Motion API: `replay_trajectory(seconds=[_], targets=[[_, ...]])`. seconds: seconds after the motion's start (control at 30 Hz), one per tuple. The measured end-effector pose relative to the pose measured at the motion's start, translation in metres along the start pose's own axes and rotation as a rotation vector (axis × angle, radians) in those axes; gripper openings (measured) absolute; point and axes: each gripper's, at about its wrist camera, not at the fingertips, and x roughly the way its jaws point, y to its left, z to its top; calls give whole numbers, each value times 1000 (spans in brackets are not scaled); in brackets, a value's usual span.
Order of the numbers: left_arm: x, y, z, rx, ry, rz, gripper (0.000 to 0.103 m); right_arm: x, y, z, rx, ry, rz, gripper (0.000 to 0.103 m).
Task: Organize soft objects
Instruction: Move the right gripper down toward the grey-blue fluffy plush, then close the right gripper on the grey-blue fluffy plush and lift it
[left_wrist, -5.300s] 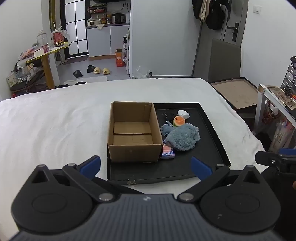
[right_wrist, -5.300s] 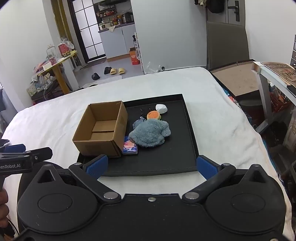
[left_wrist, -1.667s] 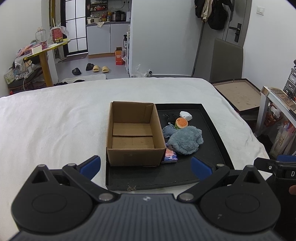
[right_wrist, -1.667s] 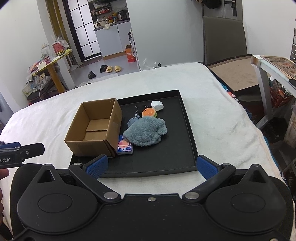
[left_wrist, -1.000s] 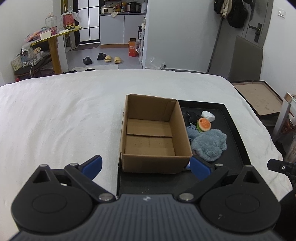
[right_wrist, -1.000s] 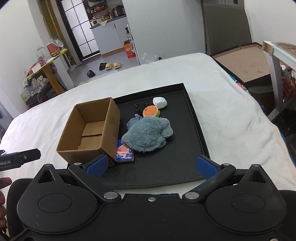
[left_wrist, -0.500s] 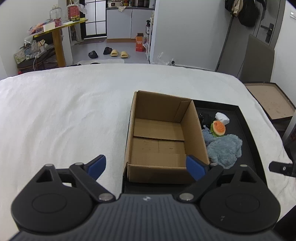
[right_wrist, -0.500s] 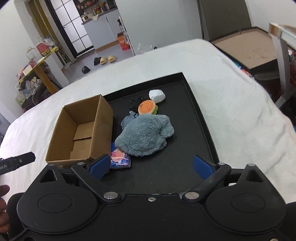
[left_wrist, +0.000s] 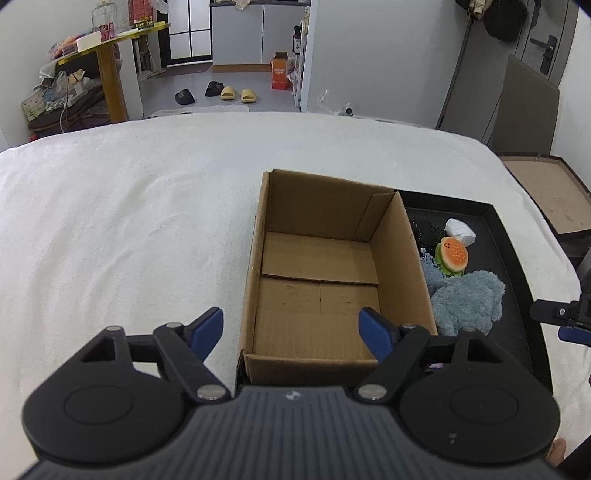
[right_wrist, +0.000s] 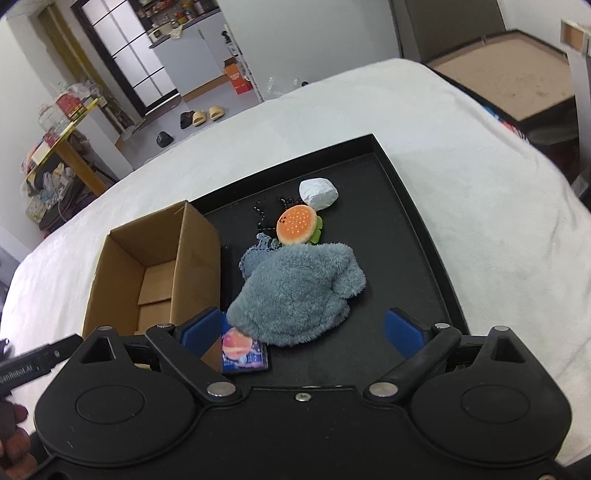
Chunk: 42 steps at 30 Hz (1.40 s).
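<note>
On the bed (left_wrist: 129, 229) lies a tray (right_wrist: 417, 206), and on the tray's left part stands the open cardboard box (left_wrist: 325, 273). Right of the box, on the tray floor, the fluffy cloth (right_wrist: 295, 291) lies nearest; behind it sits the burger toy (right_wrist: 298, 224), touching it, and behind that the wrapped ball (right_wrist: 318, 194). A small packet (right_wrist: 243, 353) lies before the cloth (partly under its edge), just beside the box's near corner.
</note>
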Motion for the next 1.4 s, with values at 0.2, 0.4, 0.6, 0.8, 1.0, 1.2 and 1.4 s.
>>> replay_trajectory(seconds=[0.2,0.4,0.6,0.8,1.0,1.2,1.4], targets=[[15,0,-2,-9,15,39,78,22,-2,0,76,-8,-5,95],[25,4,-4,-21,27,48,78,45,4,-1,133,-23,19,96],[34,6,1,-40,21,65,78,70,10,-2,169,-24,-4,99],[42,4,-1,-36,31,73,74,83,12,-7,192,-24,-8,103],[50,3,-1,-38,48,98,72,97,9,-8,217,-4,-66,103],[51,5,-4,-51,56,123,72,117,6,-14,233,18,-107,103],[52,11,-4,-93,76,138,72,107,-6,-22,236,42,-130,103]])
